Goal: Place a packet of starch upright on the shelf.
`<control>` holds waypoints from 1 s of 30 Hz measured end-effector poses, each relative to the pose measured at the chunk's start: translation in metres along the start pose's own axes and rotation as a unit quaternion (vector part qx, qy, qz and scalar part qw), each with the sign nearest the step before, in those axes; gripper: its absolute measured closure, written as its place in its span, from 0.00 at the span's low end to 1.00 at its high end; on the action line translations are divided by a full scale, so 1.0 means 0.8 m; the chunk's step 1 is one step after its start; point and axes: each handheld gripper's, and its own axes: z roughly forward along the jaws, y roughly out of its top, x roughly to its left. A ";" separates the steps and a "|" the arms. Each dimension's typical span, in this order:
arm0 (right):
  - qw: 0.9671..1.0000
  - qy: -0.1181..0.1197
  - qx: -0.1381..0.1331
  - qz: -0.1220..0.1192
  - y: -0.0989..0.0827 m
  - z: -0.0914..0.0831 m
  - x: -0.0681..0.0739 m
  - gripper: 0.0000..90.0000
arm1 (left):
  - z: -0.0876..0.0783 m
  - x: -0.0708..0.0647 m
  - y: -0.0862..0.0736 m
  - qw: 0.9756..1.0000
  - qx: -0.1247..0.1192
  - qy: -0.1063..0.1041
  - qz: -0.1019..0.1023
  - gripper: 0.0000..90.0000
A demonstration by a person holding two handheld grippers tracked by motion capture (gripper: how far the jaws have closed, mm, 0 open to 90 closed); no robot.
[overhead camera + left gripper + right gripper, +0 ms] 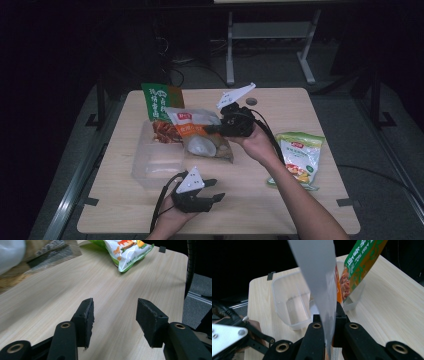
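My right gripper [207,129] is shut on the edge of a silver and orange snack bag [200,135] and holds it over the rim of a clear plastic container [155,160]. In the right gripper view the bag's silver edge [322,285] rises from between the closed jaws [328,315], with the container [287,302] behind it. A green snack bag [161,102] stands at the container's far end and leans against it [359,262]. My left gripper [217,190] rests near the table's front edge, open, with bare tabletop between its jaws [115,312].
A green and white snack bag [300,157] lies flat on the right part of the wooden table [240,210]; it also appears ahead of the left jaws [127,250]. A cable trails from each gripper. Table legs and dark floor lie beyond the far edge.
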 end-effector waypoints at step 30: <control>1.000 0.010 -0.002 -0.017 0.050 0.046 0.008 1.00 | -0.002 0.000 0.000 1.000 -0.009 0.006 0.000 0.43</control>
